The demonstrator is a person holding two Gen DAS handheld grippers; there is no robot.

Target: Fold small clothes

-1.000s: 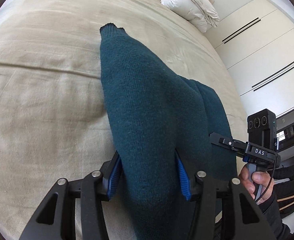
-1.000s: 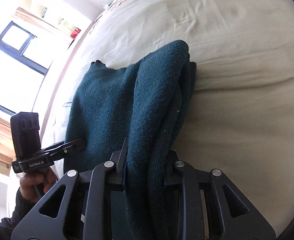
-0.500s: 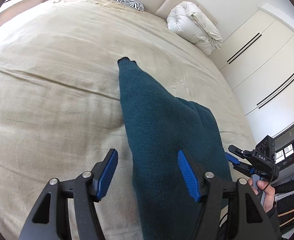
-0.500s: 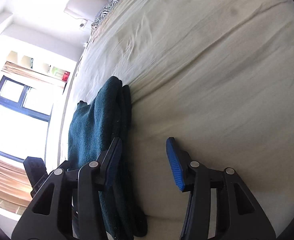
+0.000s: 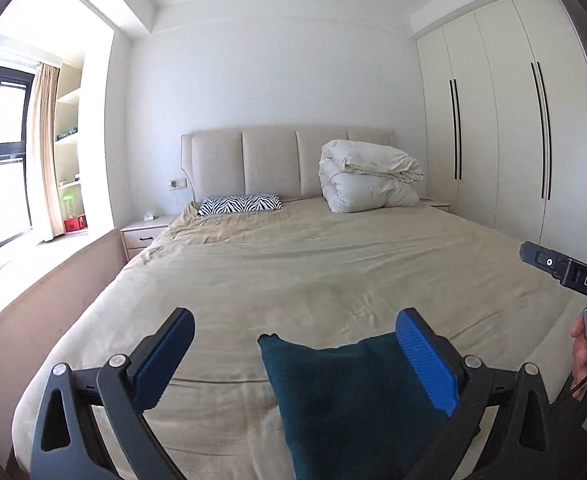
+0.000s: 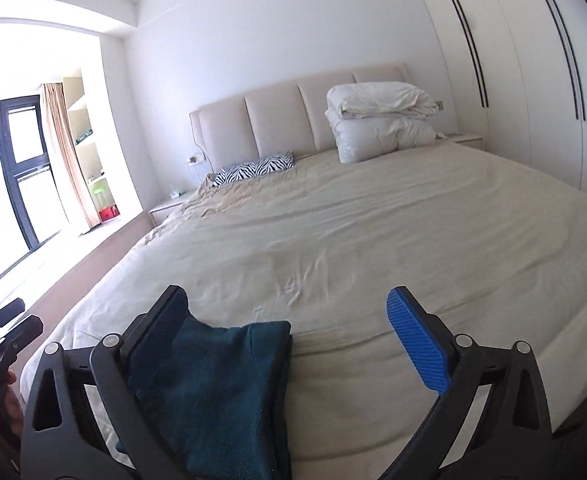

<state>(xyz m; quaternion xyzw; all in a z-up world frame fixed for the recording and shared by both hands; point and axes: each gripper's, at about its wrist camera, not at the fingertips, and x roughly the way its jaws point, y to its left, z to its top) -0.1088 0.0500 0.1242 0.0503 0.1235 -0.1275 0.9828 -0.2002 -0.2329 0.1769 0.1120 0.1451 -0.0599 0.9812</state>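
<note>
Item: dark teal knitted sweater (image 5: 345, 400), folded into a compact stack of several layers. It lies at the near foot end of the bed (image 5: 293, 272), on the beige bedsheet. The knit is fine and plain, uniform in colour, with a slightly fuzzy surface. In the left wrist view one upper corner ends in a small ragged point, and the top edge runs roughly straight toward the right pad. In the right wrist view the sweater (image 6: 221, 392) shows stacked folded edges along its right side, the layers lying one on another; its left part is hidden behind the left finger.

Left tool (image 5: 293, 356): released, the two blue-padded fingers spread wide, nothing between the pads. The sweater lies below and beyond them, partly hidden behind the right finger.

Right tool (image 6: 293, 340): released, fingers spread wide, gripping nothing. In the left wrist view its black body marked "DAS" appears at the right edge, held by the person's right hand (image 5: 583, 346).

Surroundings: beige padded headboard (image 5: 285, 164) against a white wall; a folded white duvet (image 5: 367, 178) resting at the head of the bed, right side; a zebra-print pillow (image 5: 239, 203) lying flat to the left of it; a bedside cabinet (image 5: 143, 236) beside the bed; a white wardrobe (image 5: 509, 140) with long dark handles along the right wall; a dark-framed window (image 5: 1, 152) with a beige curtain at the left.
</note>
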